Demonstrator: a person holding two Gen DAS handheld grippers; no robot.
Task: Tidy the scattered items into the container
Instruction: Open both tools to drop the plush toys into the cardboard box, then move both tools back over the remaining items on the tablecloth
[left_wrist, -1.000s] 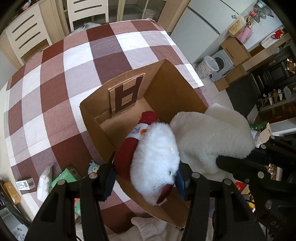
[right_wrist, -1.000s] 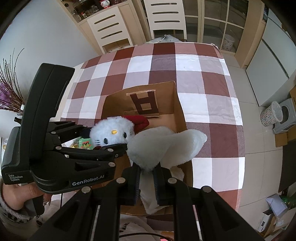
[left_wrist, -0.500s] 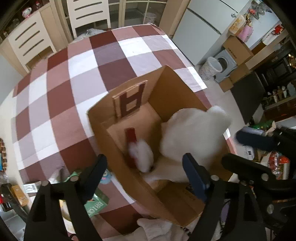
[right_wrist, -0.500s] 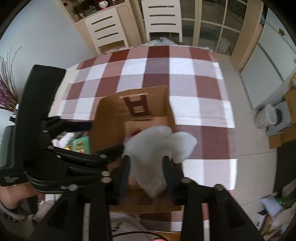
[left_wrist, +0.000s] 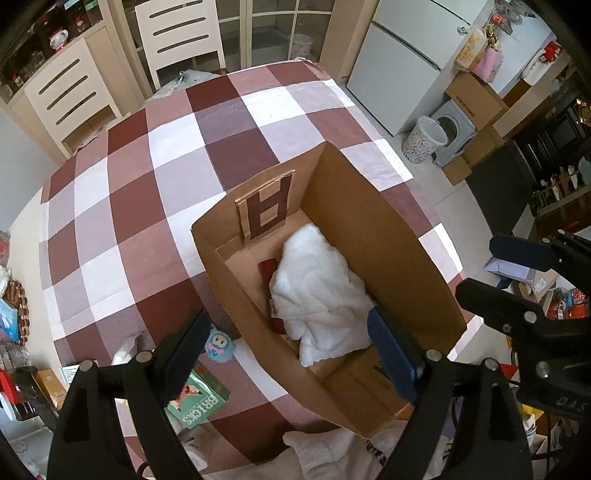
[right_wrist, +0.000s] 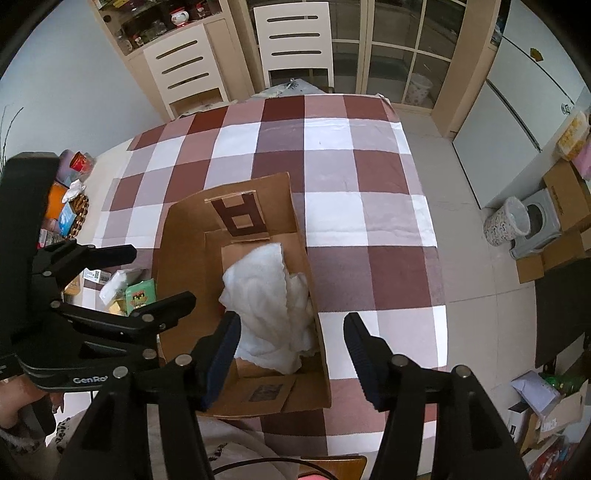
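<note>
Tongs come first: left tongs (left_wrist: 291, 350) stand released, right tongs (right_wrist: 291, 354) are opening, nothing between either pair. Beyond them the white plush toy (left_wrist: 317, 295) lies inside the cardboard box (left_wrist: 388, 236) on the checked counter (left_wrist: 147, 192).

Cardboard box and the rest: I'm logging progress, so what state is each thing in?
Cardboard box: open, upright on the table.
White plush: lying inside the box.
Left gripper: open, empty.
Right gripper: jaws opening, nothing between them.
Bricks box: on the table, outside the box.
</note>
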